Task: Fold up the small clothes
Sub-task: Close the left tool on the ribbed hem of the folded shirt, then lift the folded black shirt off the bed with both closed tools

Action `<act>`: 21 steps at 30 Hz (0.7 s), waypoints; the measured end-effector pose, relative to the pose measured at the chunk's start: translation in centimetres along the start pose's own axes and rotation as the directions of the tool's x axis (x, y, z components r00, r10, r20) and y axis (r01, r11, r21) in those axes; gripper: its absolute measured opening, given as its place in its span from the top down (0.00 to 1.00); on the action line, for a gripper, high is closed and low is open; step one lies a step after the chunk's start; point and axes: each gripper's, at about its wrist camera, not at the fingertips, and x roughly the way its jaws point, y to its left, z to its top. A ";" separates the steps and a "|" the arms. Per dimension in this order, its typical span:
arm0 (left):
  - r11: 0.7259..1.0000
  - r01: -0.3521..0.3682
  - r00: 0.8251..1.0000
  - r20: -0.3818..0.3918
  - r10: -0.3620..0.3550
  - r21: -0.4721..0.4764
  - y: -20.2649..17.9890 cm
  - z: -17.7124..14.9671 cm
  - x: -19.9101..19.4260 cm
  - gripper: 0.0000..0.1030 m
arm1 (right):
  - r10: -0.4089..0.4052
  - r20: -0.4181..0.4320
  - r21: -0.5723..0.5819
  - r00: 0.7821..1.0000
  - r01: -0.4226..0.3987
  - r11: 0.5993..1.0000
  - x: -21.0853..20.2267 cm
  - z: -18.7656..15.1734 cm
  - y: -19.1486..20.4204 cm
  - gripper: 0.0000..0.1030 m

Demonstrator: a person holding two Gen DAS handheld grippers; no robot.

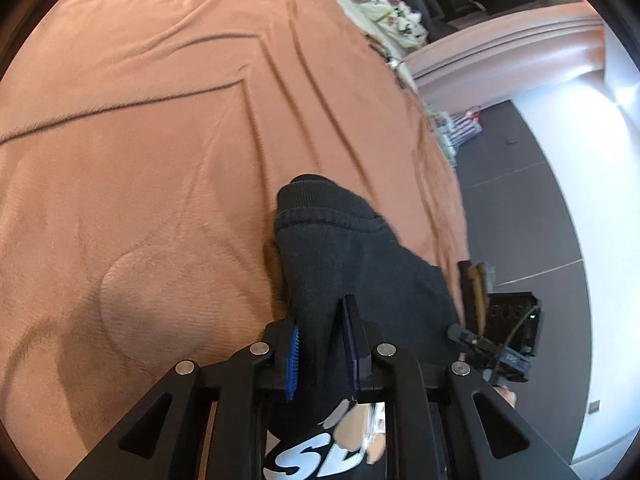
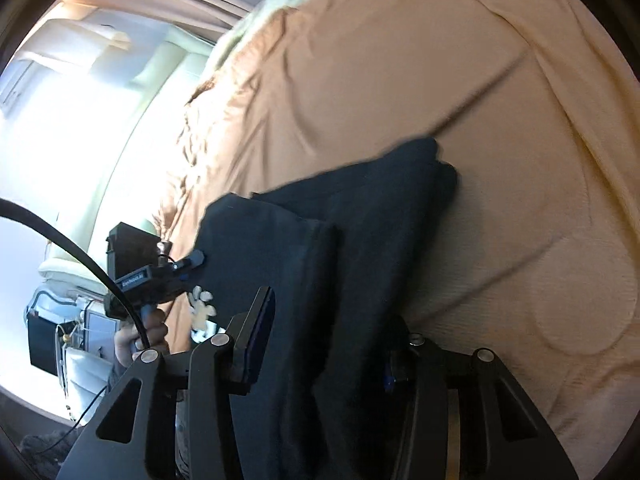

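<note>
Both grippers angle down over the bed [image 1: 140,140]. Left gripper [image 1: 320,344] fingers pinch the black garment [image 1: 360,264]; right gripper [image 2: 332,344] fingers straddle its fold, contact unclear. Only the left view shows white lettering [image 1: 308,460].

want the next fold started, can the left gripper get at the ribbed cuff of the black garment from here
Probably not yet: the left gripper has its jaws shut on the black garment itself. The cuff lies uncovered just ahead on the blanket, so it must let go first.
</note>
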 end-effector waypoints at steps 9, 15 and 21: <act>0.999 0.011 1.000 -0.009 -0.012 -0.045 1.4 0.4 1.7 0.80 | -0.038 -0.016 -0.019 0.999 0.038 0.999 2.5 1.5 -0.7 0.71; 0.999 -0.015 0.999 0.033 0.013 0.049 -0.7 -0.2 0.0 0.92 | -0.142 0.018 -0.116 0.990 0.143 0.983 2.9 1.2 4.6 0.89; 0.994 0.000 0.997 0.079 -0.008 0.108 -3.4 -0.7 -2.4 0.94 | -0.205 0.098 -0.212 0.974 0.222 0.952 1.4 0.0 9.1 0.90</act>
